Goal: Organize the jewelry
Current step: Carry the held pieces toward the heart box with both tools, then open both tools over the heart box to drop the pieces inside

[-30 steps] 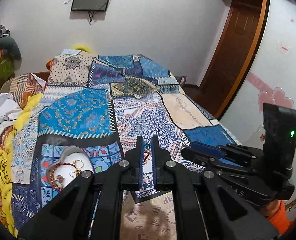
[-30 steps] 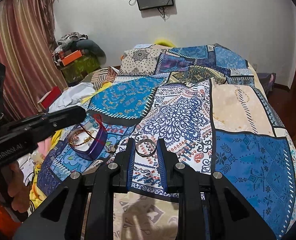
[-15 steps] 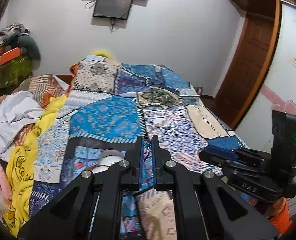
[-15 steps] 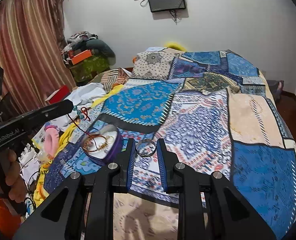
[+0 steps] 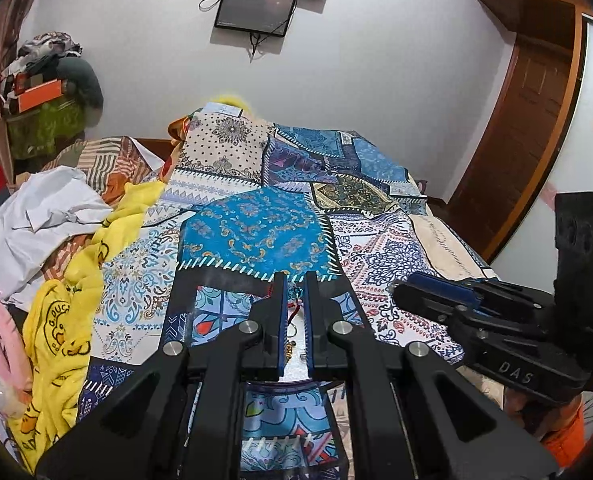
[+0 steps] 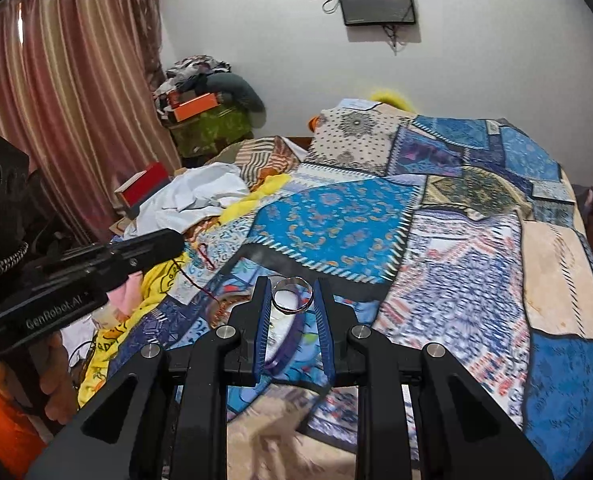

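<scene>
Neither piece is put away yet. The right gripper [image 6: 292, 300] clamps a silver bangle [image 6: 292, 294] just above the white dish [image 6: 282, 332] on the patchwork bedspread [image 6: 456, 260]; to its left, the left gripper [image 5: 295, 300] hovers level, nipping a red thread charm [image 5: 295, 302].

Right gripper [image 6: 292, 300] jaws clamping a silver ring [image 6: 292, 295] above a white dish [image 6: 286, 320] on the patchwork bed [image 6: 456, 260], left gripper [image 6: 96, 264] trailing red thread [image 6: 200, 276] nearby
</scene>
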Available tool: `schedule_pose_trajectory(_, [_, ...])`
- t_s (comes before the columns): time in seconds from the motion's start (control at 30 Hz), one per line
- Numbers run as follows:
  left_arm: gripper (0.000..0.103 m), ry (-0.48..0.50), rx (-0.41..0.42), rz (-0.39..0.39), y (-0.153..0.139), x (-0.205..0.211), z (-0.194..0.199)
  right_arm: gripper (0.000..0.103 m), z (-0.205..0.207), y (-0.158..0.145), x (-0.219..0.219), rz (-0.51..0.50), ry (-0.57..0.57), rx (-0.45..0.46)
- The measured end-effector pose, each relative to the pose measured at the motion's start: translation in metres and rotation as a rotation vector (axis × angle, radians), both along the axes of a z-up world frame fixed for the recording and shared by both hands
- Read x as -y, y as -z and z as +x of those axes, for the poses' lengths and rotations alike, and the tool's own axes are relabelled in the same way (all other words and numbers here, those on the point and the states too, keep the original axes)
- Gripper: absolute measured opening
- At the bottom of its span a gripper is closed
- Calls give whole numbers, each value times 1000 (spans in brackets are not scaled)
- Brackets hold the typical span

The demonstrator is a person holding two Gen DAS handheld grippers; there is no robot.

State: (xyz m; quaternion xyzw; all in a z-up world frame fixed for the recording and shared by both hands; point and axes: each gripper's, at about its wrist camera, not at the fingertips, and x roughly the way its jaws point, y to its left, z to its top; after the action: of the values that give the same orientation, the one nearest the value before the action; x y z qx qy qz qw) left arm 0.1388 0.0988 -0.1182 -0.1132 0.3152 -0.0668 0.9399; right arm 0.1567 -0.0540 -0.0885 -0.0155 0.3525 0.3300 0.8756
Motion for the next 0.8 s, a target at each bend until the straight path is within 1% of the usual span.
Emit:
schedule_pose_trajectory(0.2, [6,15,-28,-26,16,-5,10,20,8,18,-25,-25,-50,-37])
schedule_pose_trajectory(0.5, [5,14,-111,-55,52,-13,26,20,13,52,-46,-81,-101,-121])
schedule_pose_trajectory(0.7, [5,28,-149,-71,66,-14,29,20,11,64,-54,-123,-140,-155])
schedule_pose_trajectory(0.8, [5,28,-161,-73,71,-15,30,20,10,67,-58,-143,-148,-158])
